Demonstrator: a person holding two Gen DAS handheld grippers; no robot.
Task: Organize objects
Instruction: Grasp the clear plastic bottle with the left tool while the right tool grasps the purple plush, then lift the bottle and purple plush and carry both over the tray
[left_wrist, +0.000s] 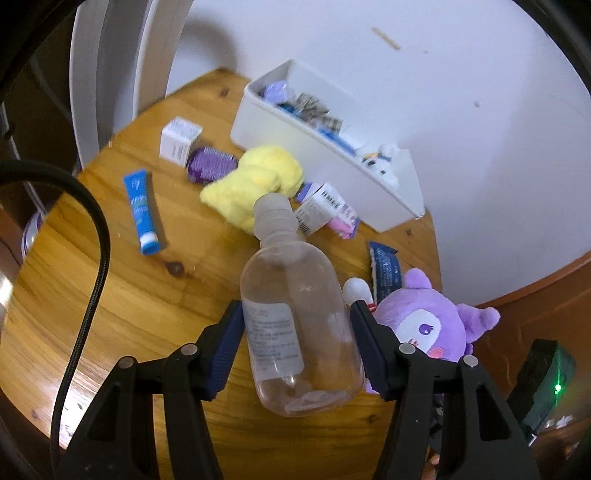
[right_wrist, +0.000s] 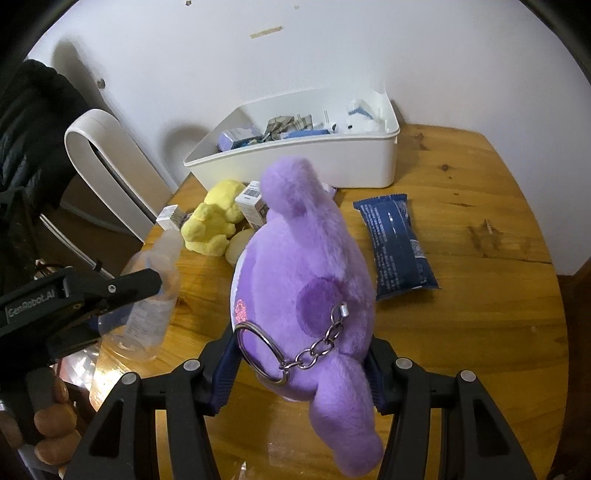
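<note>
My left gripper (left_wrist: 297, 328) is shut on a clear plastic bottle (left_wrist: 299, 325) and holds it above the wooden table (left_wrist: 129, 277); the bottle also shows in the right wrist view (right_wrist: 147, 295). My right gripper (right_wrist: 301, 350) is shut on a purple plush toy (right_wrist: 306, 280) with a keyring, which also shows in the left wrist view (left_wrist: 424, 325). A white bin (right_wrist: 295, 162) with several small items stands at the back by the wall; it also shows in the left wrist view (left_wrist: 325, 147).
On the table lie a yellow plush (left_wrist: 255, 184), a blue tube (left_wrist: 142, 210), a white box (left_wrist: 179, 142), a purple case (left_wrist: 210, 166), a barcode box (left_wrist: 321, 210) and a dark blue packet (right_wrist: 397, 243). A white curved stand (right_wrist: 110, 166) is at the left.
</note>
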